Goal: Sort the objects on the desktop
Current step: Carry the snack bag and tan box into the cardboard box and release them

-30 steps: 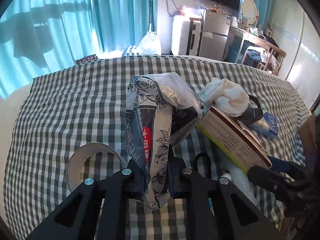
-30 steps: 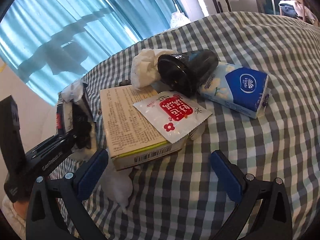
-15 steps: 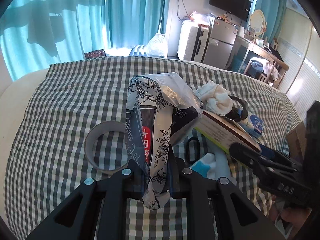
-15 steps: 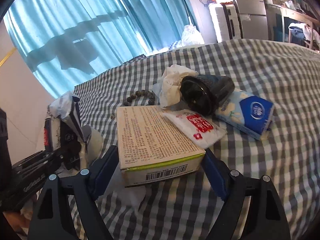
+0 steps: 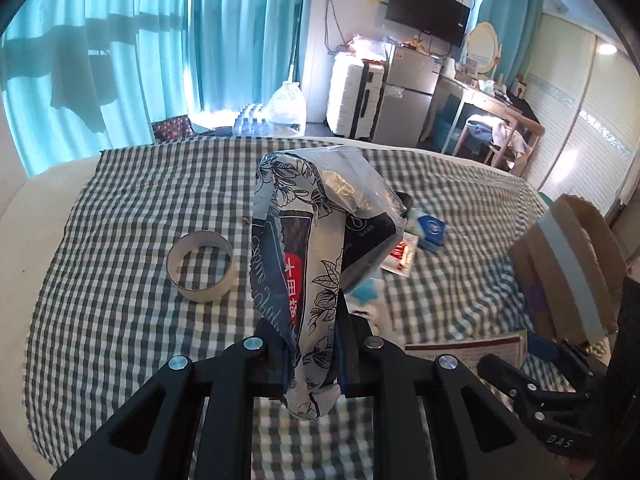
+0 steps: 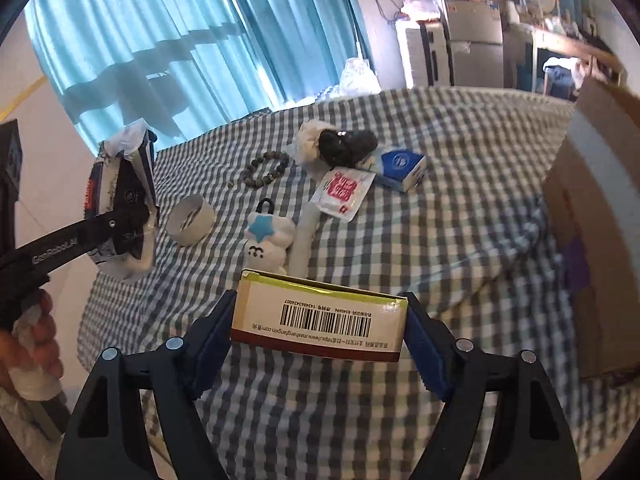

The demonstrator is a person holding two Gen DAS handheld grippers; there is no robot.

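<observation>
We see our left gripper [image 5: 310,354] clamped tight on the lower end of a crinkled grey-and-white floral plastic packet [image 5: 316,248], which stands upright between the black fingers, lifted clear of the green-and-white checked tablecloth [image 5: 120,320]. Our right gripper [image 6: 318,334] has its blue pads against both ends of a flat cream cardboard box with a barcode and yellow-green edge [image 6: 320,318]; its jaws are closing on it, and the box hangs above the cloth with its barcoded face toward the camera. On the table behind the box lie a white plush cloud toy with a blue star [image 6: 269,240], a cardboard tape ring [image 6: 191,219] standing on its edge rim, a string of brown beads [image 6: 262,170], a white sachet with a red label [image 6: 342,192], a blue-and-white tissue pack [image 6: 400,168] and a black cup on its side [image 6: 346,146] touching a crumpled white tissue [image 6: 308,142]. A brown cardboard carton [image 6: 592,216] stands at the right edge of the table. A hand [image 6: 28,344] grips the left tool's handle at the lower left of the right wrist view.
</observation>
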